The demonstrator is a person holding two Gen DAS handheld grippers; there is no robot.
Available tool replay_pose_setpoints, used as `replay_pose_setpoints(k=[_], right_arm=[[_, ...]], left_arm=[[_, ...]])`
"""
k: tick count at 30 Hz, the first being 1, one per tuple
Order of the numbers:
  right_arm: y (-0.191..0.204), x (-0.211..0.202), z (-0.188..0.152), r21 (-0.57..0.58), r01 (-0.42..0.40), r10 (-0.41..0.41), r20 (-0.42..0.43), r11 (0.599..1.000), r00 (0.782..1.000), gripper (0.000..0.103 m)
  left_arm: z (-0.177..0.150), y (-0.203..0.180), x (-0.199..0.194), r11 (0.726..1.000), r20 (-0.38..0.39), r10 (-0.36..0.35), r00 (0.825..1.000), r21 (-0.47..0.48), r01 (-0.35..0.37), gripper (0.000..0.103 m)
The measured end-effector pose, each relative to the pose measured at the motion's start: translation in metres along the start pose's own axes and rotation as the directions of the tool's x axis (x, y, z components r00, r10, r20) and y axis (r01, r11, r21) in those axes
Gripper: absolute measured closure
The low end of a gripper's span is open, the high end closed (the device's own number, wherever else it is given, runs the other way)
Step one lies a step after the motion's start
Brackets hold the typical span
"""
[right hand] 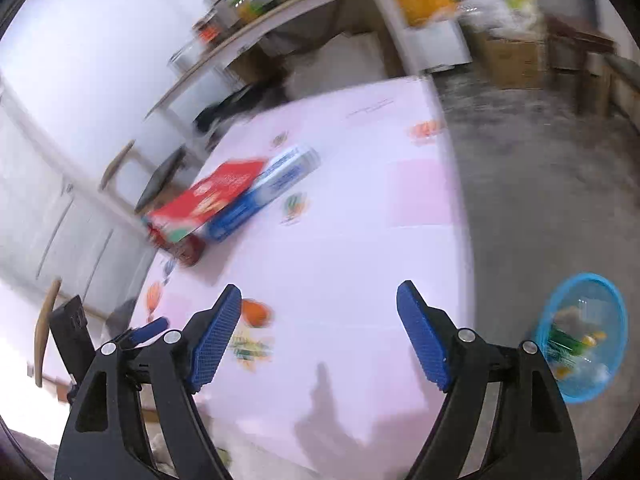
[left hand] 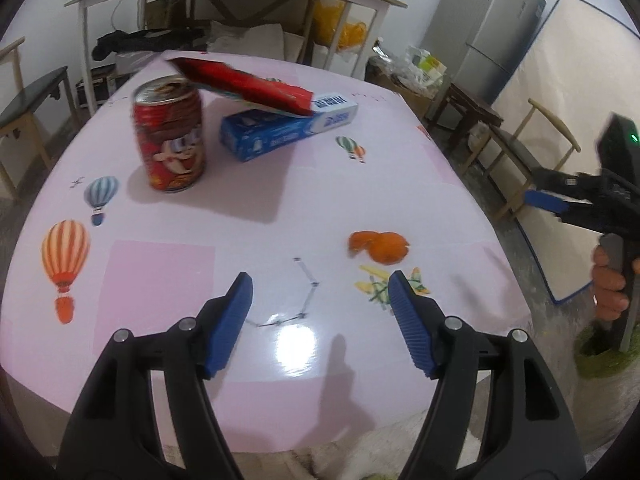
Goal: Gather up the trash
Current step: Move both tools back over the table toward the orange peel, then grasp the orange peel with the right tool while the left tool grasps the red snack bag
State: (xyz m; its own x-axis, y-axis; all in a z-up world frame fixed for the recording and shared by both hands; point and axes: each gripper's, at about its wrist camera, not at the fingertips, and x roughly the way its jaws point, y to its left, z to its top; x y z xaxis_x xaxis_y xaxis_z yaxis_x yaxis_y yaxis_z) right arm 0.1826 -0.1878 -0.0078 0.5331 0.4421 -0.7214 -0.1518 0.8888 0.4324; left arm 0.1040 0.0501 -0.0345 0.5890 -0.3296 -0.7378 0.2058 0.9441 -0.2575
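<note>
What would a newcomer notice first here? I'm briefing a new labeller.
Probably the red can standing at the far left of the pink table, with a red packet propped across it and onto a blue box. Next, the orange peel just ahead of the open left hand-held gripper. Off the table's right edge, a blue basket sits on the floor, already holding scraps.

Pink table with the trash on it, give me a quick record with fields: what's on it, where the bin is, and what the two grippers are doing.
surface: pink table
upright item: red can
boxes: red packet lying across blue box and the can
loose scrap: orange peel
bin: blue basket on the floor beside the table, already holding trash
left gripper: fingers apart, nothing between them
right gripper: fingers apart, nothing between them
</note>
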Motion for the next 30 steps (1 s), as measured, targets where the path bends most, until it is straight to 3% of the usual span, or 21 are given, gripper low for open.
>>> replay_pose_setpoints(k=[4,10,16,24,27,30], right_arm=[[0.05,0.044,-0.012,-0.182,0.055,-0.066,-0.055,0.982,0.996,0.032],[0.094,0.084,-0.03,-0.418,0.164,-0.208,-0.062,0.893,0.976,0.037],[0.094,0.104,-0.032,-0.401,0.176,-0.237,-0.107,0.899,0.965,0.05],[0.082,0.114,-0.03,-0.325,0.153,-0.209,-0.143,0.933,0.967,0.068],[0.079,0.115,-0.03,-0.304,0.14,-0.191,-0.146,0.942,0.971,0.072],[0.074,0.115,-0.031,-0.271,0.129,-0.172,-0.141,0.954,0.975,0.078]], left_arm=[[-0.008,0.019,-0.01,1.0,0.03,0.022,0.999,-0.019,-0.021,0.037],[-0.013,0.045,-0.016,0.998,0.073,0.044,0.996,-0.037,-0.041,0.037],[-0.007,0.065,-0.021,0.998,0.137,0.015,0.991,-0.067,-0.006,0.037],[-0.001,0.072,-0.014,0.997,0.145,0.009,0.989,-0.073,0.002,0.037],[0.003,0.073,-0.015,0.996,0.154,-0.019,0.988,-0.086,0.032,0.037],[0.014,0.076,-0.015,0.985,0.156,-0.088,0.984,-0.133,0.11,0.037]])
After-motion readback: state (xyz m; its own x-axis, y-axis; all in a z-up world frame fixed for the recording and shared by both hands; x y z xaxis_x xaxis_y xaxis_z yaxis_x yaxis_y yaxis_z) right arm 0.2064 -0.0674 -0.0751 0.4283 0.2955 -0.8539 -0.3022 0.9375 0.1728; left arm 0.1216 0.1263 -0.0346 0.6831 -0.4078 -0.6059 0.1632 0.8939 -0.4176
